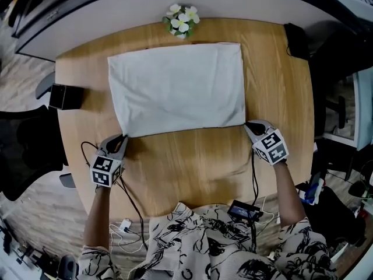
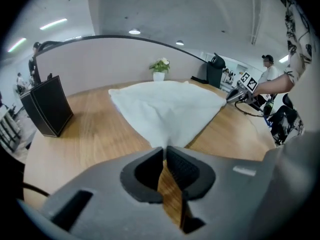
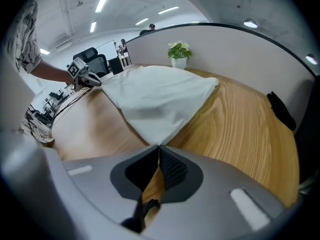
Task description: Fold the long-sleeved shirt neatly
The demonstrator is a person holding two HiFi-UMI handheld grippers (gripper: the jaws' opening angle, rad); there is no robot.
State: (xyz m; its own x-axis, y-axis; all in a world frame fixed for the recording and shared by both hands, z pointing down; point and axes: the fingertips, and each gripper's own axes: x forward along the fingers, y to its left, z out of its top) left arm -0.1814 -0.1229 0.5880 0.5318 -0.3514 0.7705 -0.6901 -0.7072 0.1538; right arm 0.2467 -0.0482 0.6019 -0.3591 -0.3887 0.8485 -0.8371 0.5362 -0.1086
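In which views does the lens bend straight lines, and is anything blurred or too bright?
Head view: mild bending at the edges, the round wooden table sharp, the white folded shirt evenly lit, no glare. Left gripper view: strong fisheye, black corners, the grey partition wall arches, the left gripper near the lens slightly soft. Right gripper view: same distortion, bright ceiling strip lights.

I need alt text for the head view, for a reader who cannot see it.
A white shirt, folded into a flat rectangle, lies on a round wooden table while the left gripper and the right gripper each pinch one of its near corners. A small flower pot stands just beyond the shirt.
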